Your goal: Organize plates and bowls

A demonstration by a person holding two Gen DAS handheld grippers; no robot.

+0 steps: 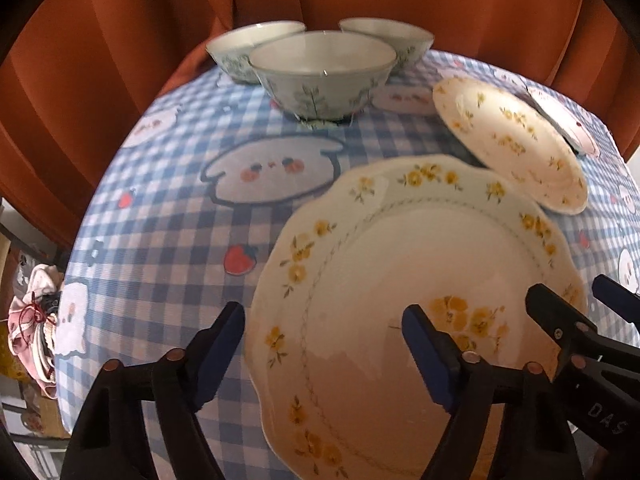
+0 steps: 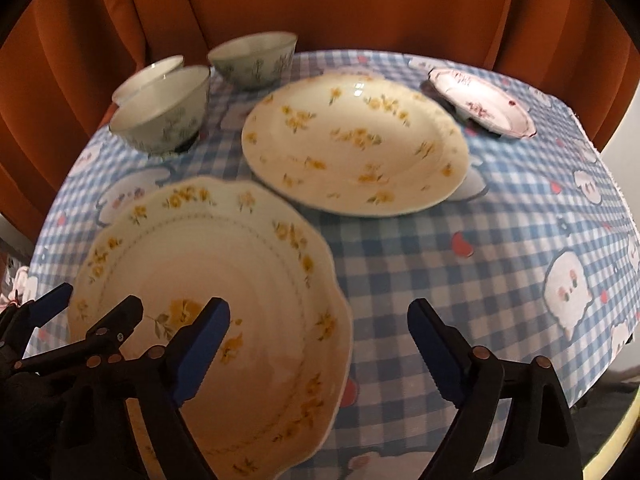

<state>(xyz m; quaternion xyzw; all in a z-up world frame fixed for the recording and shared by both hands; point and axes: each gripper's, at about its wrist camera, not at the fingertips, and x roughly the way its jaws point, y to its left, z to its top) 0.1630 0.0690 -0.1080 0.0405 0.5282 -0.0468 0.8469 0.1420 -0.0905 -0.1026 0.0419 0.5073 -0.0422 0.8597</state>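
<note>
1. Left wrist view: we record our left gripper [image 1: 324, 344] with its fingers released, straddling the near-left rim of the scalloped plate [image 1: 420, 280]; one blue pad stands off the rim over the cloth, the other over the plate's well, neither pressing.
2. Same view: the scalloped plate is glossy white ceramic with a wavy edge and yellow flowers, lying flat at the near side of the counter [image 1: 160, 240], which wears a blue-and-white gingham cloth with cartoon prints.
3. Same view: open cloth lies left of the plate up to the counter's curved edge; three pale flared bowls [image 1: 320, 76] cluster at the far edge before a rust curtain [image 1: 120, 40].
4. Right wrist view: we record our right gripper [image 2: 320, 340], fingers released, straddling the scalloped plate's right rim, with nothing gripped.
5. Same view: a round plate [image 2: 356, 144] with scattered yellow sprigs lies just beyond; a small pink-trimmed plate [image 2: 480, 100] sits near the far right edge. Wide bare cloth lies to the right.
</note>
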